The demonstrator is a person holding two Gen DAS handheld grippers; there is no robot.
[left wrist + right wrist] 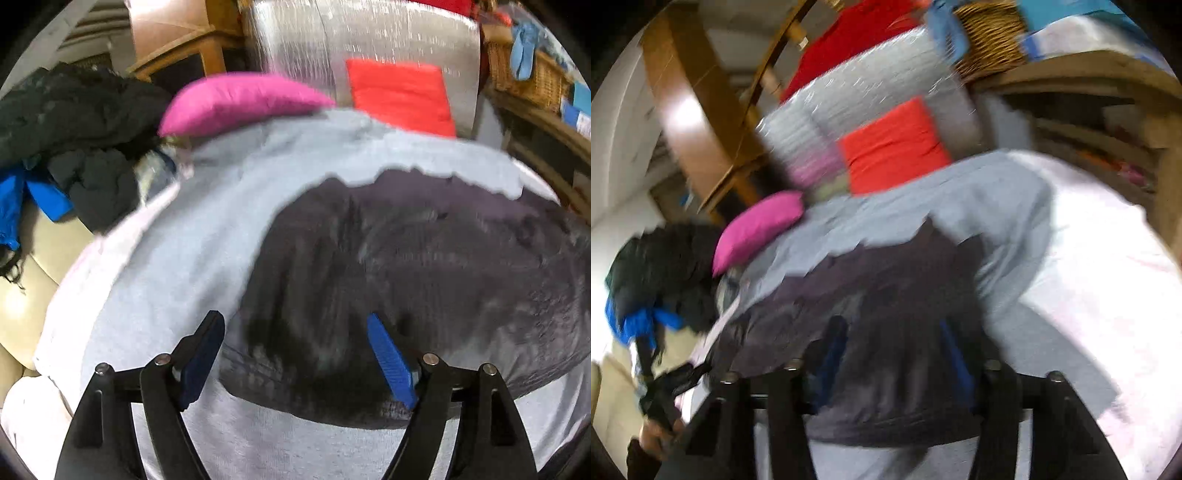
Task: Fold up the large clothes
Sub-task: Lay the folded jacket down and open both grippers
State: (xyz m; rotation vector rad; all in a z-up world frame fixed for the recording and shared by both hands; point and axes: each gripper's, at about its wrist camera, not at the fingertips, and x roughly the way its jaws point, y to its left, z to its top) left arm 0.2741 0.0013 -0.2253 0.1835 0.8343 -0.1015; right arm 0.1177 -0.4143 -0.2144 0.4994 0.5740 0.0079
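The dark purplish-grey garment lies spread on the pale grey sheet at frame centre, and with the left gripper released above it and the right gripper too blurred to judge, a misplaced pinch could bunch sheet and cloth together.

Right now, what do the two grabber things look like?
The left gripper has black, angular arms with round silver bolts, and two ribbed blue pads at the tips. The right gripper looks built the same way, black with silver bolts and blue pads, but it is blurred.
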